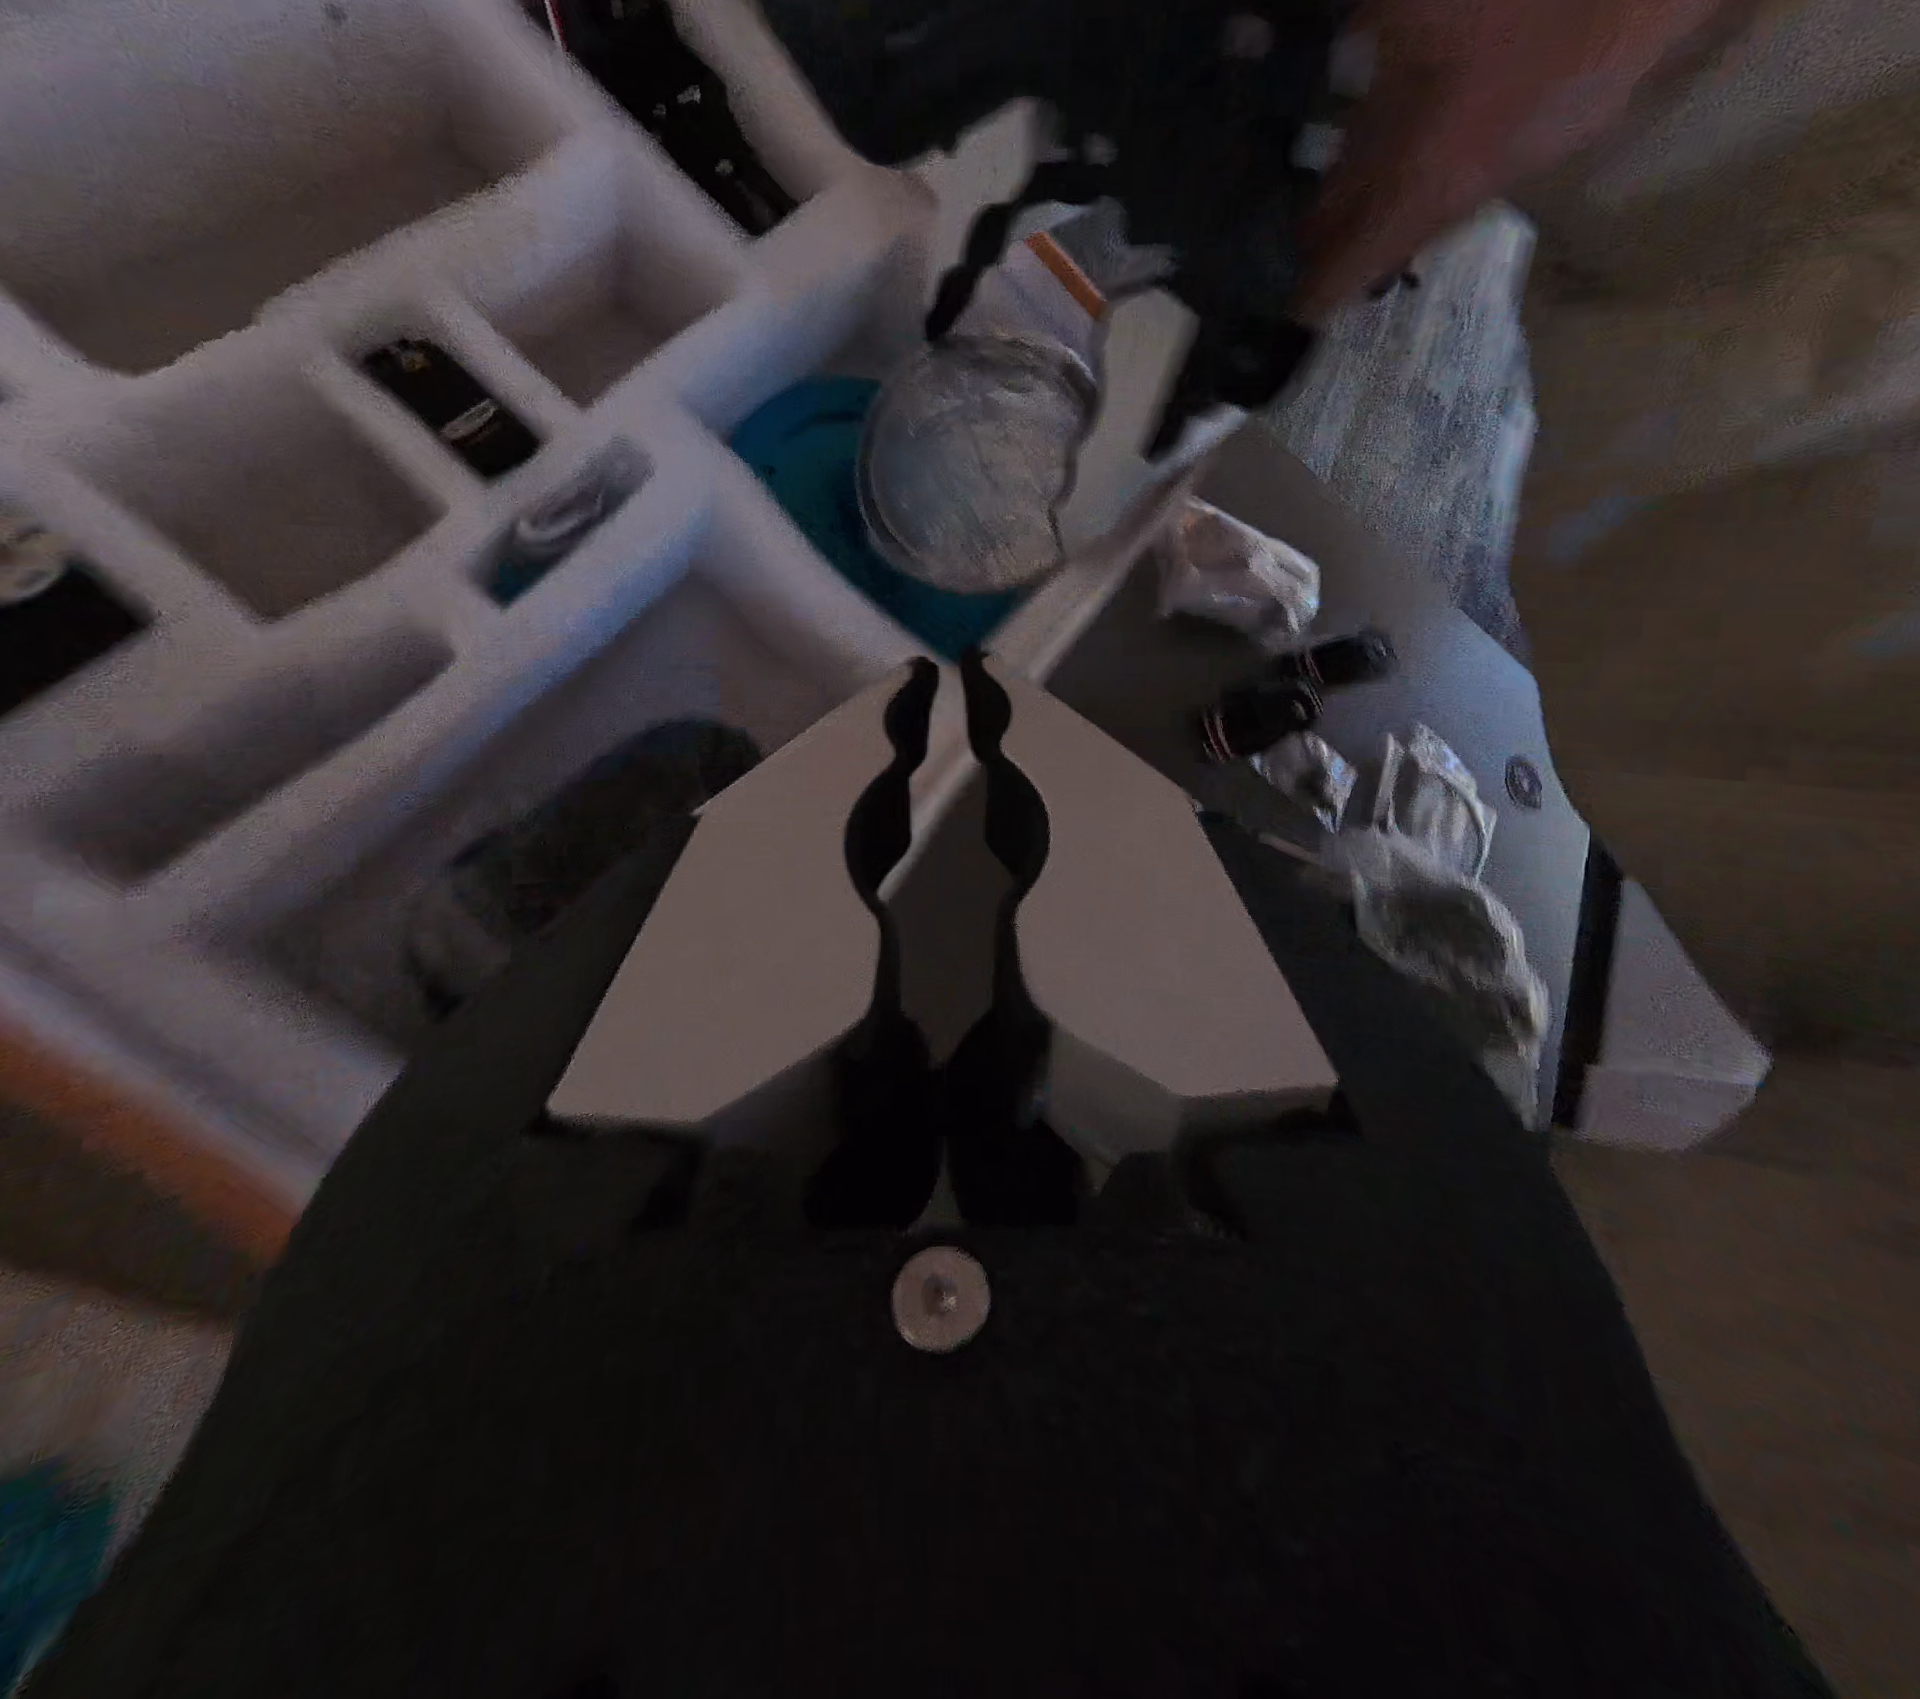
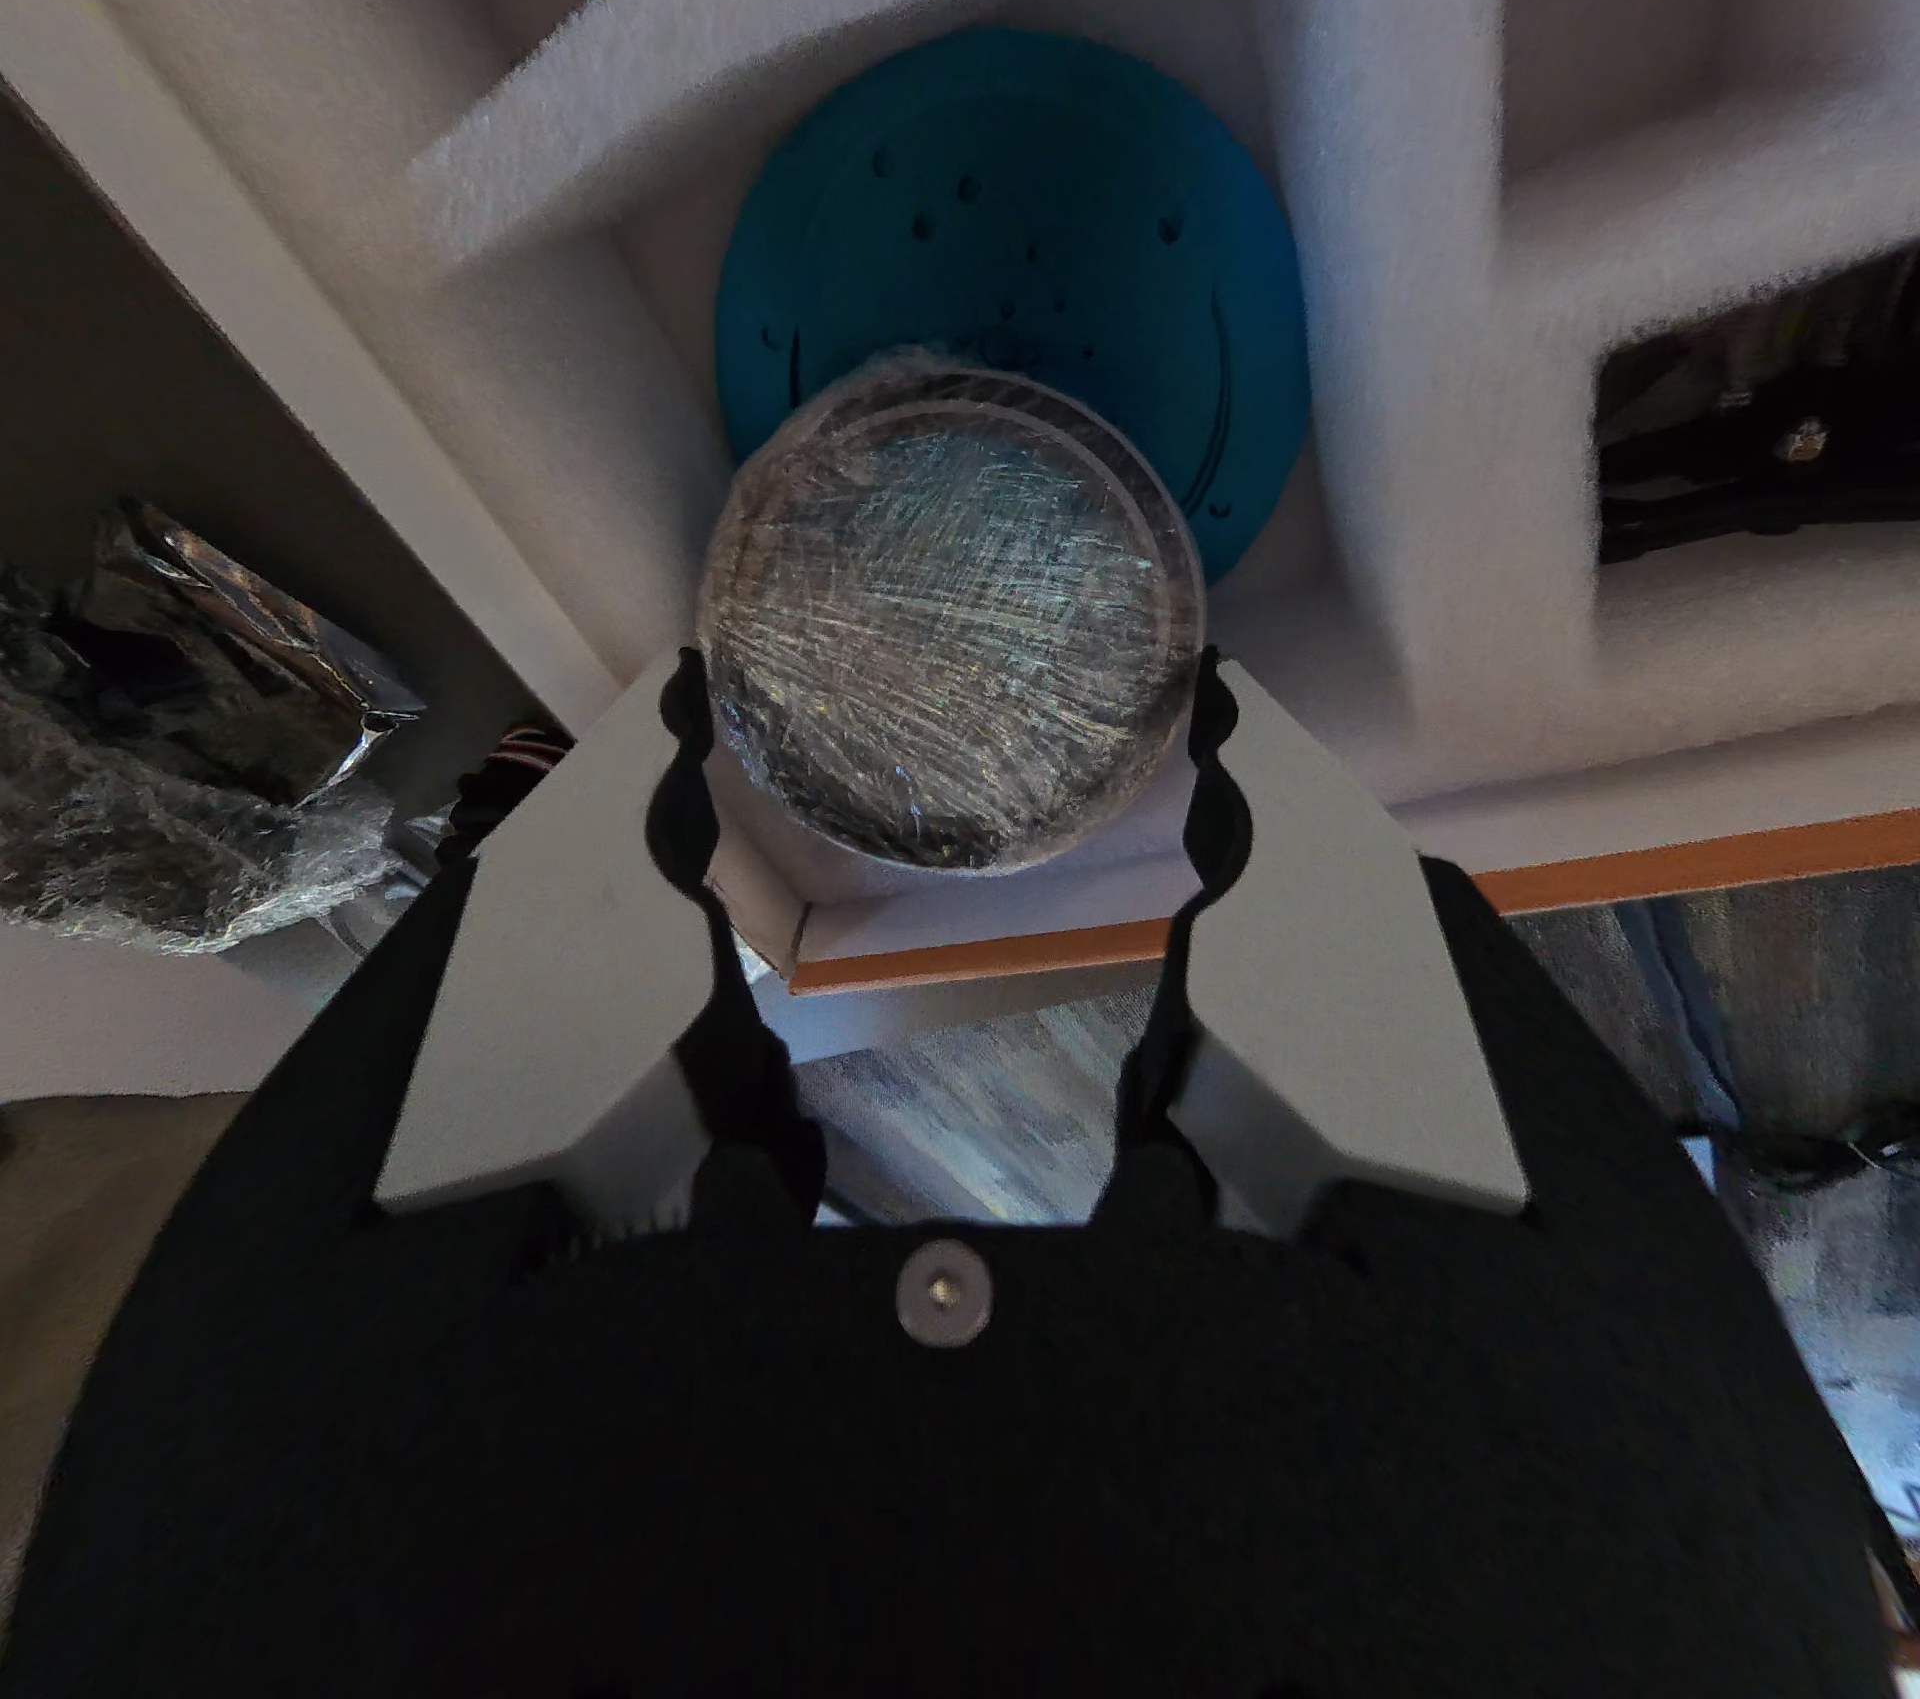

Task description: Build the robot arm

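Right claw pinching a plastic-wrapped round part over a white foam tray.

The right claw (image 2: 948, 683) grips the wrapped cylinder (image 2: 951, 615) on both sides, above a blue disc (image 2: 1013, 215) sitting in a compartment of the foam tray (image 2: 1382, 361). The left claw (image 1: 945, 673) hangs empty, fingers nearly pressed together, near the tray's edge; crumpled white wrappings (image 1: 1444, 922) lie on a flat board (image 1: 1455, 693) beside it.

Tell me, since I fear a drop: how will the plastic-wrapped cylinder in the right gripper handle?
The plastic-wrapped cylinder is round, so it would likely roll if released on its side. Its crinkled film looks slick, and only the right gripper fingertips touch its sides, so it may slip. It seems rigid; its weight is unclear. Below it lies a blue disc.
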Demonstrator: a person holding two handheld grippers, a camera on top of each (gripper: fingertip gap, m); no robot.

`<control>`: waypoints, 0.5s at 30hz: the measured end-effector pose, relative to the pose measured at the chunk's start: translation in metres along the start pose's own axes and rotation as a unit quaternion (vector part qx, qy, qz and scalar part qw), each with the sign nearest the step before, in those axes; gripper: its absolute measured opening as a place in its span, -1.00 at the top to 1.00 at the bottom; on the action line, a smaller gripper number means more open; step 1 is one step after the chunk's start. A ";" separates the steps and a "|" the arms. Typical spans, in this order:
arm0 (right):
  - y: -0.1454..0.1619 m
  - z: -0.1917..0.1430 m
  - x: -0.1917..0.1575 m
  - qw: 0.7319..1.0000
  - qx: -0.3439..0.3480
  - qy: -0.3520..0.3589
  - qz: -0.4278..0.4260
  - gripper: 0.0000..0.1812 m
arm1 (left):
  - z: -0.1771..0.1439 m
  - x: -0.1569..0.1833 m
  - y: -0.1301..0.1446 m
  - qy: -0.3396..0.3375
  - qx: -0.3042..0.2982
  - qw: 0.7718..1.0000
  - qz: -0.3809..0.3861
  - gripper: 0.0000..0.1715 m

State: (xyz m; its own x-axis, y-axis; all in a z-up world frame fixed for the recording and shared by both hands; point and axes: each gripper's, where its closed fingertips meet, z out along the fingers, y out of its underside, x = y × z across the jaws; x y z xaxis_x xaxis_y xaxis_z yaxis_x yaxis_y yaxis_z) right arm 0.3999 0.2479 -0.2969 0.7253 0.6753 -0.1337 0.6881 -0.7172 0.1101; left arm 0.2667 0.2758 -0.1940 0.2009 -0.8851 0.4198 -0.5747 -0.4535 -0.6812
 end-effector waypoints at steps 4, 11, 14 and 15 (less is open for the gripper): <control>0.004 -0.004 0.003 1.000 0.027 -0.012 0.010 0.07 | 0.092 -0.025 -0.015 -0.017 -0.086 0.995 -0.052 1.00; 0.012 -0.001 0.005 0.997 0.062 -0.035 0.031 0.12 | 0.165 -0.013 -0.014 -0.006 -0.147 0.982 -0.116 1.00; 0.012 -0.006 0.006 0.993 0.106 -0.038 0.024 0.15 | 0.170 -0.011 -0.009 -0.012 -0.163 0.982 -0.100 1.00; 0.014 -0.009 0.006 0.991 0.124 -0.039 0.025 0.19 | 0.171 -0.011 -0.006 -0.011 -0.163 0.981 -0.101 1.00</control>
State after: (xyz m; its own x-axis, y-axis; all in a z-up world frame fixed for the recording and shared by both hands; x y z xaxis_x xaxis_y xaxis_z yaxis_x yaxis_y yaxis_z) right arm 0.4142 0.2441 -0.2871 0.7471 0.6301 -0.2120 0.6184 -0.7757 -0.1260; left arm 0.4042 0.2707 -0.2971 0.3523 -0.7843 0.5107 -0.7439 -0.5657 -0.3557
